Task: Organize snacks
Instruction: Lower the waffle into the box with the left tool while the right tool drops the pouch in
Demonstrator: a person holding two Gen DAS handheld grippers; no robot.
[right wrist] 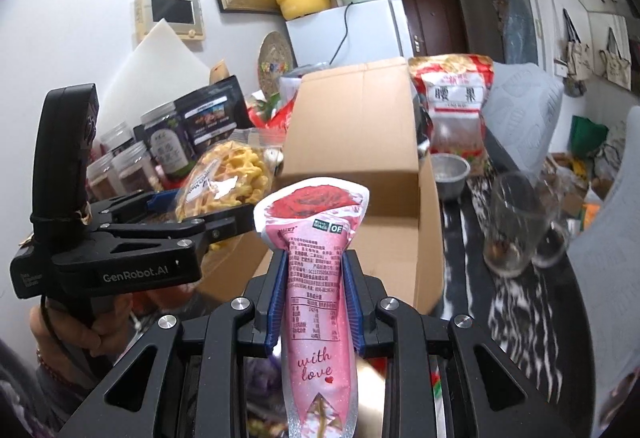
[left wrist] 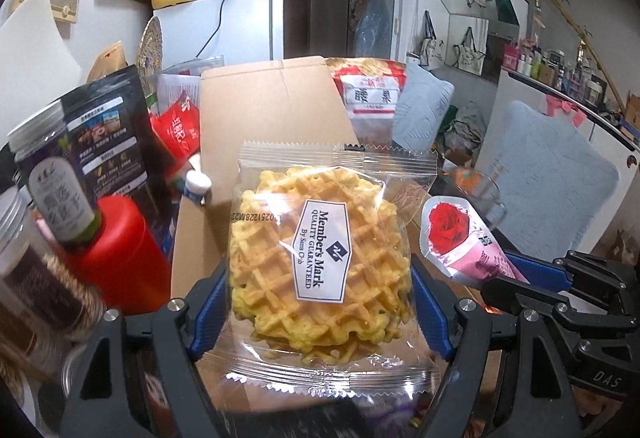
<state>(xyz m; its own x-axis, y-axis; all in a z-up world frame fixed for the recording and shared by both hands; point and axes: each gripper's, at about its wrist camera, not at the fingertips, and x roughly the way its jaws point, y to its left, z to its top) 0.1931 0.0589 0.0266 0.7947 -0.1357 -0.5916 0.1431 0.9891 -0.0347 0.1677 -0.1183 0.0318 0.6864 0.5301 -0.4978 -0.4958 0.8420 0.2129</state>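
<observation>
The waffle pack, a clear wrapper with a white label, sits clamped between the blue pads of the left gripper, held up in front of an open cardboard box. The right gripper pinches a pink rose cone printed "with love", its jaws narrow on the cone's stem, just right of the waffle pack and also before the box. A red cashew bag leans at the box's right. Jars stand left; a glass stands right.
</observation>
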